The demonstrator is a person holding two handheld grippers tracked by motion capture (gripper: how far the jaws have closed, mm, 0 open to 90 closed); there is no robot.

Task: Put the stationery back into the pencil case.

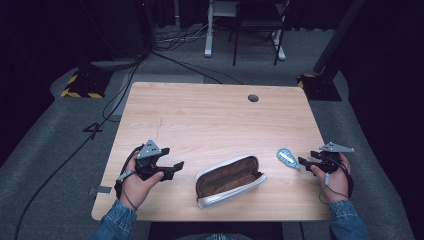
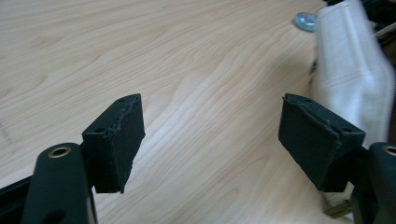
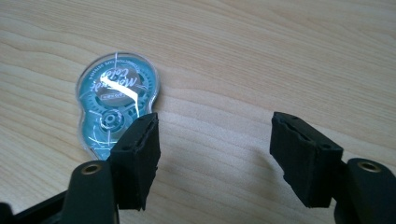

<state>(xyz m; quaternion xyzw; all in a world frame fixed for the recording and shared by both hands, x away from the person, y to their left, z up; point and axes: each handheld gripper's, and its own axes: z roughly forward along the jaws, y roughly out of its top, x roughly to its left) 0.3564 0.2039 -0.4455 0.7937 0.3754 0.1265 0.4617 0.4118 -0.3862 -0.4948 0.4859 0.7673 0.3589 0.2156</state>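
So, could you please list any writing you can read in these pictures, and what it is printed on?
Correction tape dispenser: white script lettering, seen upside down under glare, too unclear to read for certain.
The same dispenser, small label below the script: too small to read.
Pencil case: no writing visible.

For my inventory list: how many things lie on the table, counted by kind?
Pencil case, open, white outside and brown inside: 1
Correction tape dispenser, blue and clear: 1
Total: 2
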